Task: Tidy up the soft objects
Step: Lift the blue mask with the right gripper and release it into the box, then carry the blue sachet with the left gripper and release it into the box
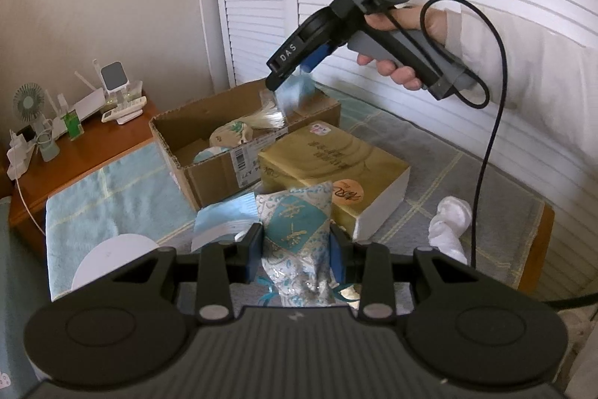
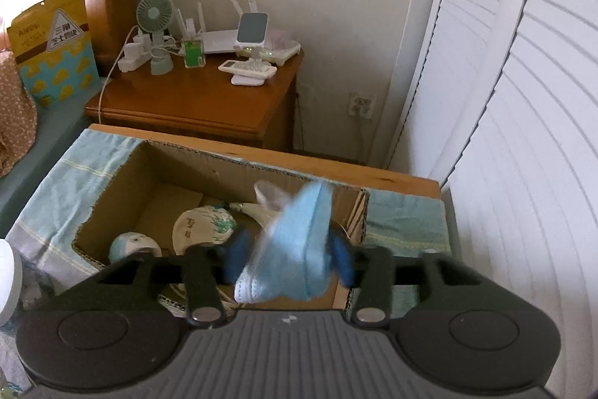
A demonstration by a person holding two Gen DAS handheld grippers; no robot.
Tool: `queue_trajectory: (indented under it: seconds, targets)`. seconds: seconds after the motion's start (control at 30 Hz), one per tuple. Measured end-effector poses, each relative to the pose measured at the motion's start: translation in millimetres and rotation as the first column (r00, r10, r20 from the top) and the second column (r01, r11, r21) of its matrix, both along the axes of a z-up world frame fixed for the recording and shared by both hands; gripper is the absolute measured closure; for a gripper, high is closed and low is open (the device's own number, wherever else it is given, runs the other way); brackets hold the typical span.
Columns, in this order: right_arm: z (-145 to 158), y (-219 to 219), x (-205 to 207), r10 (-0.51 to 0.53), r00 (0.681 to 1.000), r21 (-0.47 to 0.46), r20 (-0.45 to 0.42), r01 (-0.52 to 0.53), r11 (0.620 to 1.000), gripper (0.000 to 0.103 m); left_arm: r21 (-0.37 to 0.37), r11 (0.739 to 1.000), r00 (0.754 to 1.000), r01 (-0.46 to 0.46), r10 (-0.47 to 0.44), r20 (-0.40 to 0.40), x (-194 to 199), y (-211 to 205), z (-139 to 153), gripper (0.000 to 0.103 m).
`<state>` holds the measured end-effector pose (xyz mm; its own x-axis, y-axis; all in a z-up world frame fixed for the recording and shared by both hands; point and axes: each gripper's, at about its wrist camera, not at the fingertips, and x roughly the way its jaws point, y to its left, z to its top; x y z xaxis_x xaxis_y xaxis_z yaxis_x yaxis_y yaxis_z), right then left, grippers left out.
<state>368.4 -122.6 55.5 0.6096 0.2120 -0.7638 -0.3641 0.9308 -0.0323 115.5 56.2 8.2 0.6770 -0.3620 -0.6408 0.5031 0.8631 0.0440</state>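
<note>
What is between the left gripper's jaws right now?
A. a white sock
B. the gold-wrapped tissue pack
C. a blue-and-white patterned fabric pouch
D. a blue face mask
C: in the left wrist view the left gripper has its jaws closed on the blue-and-white patterned fabric pouch, while the gold-wrapped tissue pack lies beyond it on the table.

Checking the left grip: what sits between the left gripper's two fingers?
A patterned blue-and-white sachet sits between the left gripper fingers, seen in the left wrist view.
</note>
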Motion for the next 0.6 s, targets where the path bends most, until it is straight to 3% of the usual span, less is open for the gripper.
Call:
queue_trajectory:
  seconds: [0.07, 0.2, 0.37, 0.6]
  targets:
    - [-2, -1, 0, -0.004, 1.0, -0.002, 0.001, 0.004, 1.0, 0.025, 0.004, 1.0, 1.0, -0.003, 0.003, -0.002, 2, 0, -1, 0.068]
    - [0, -3, -7, -0.014, 1.0, -0.001, 0.009, 0.014, 1.0, 0.019, 0.006, 1.0, 1.0, -0.012, 0.012, -0.002, 2, 2, 1, 0.068]
    - [12, -8, -31, -0.009, 0.999, 0.004, 0.051, 0.009, 1.0, 0.0, 0.012, 1.0, 1.0, -0.021, 0.021, -0.001, 3, 0, 6, 0.068]
    - [28, -20, -87, -0.01, 0.993, 0.004, 0.114, 0.01, 1.0, 0.0, 0.035, 0.999, 0.999, -0.03, 0.03, 0.012, 13, -6, 20, 0.068]
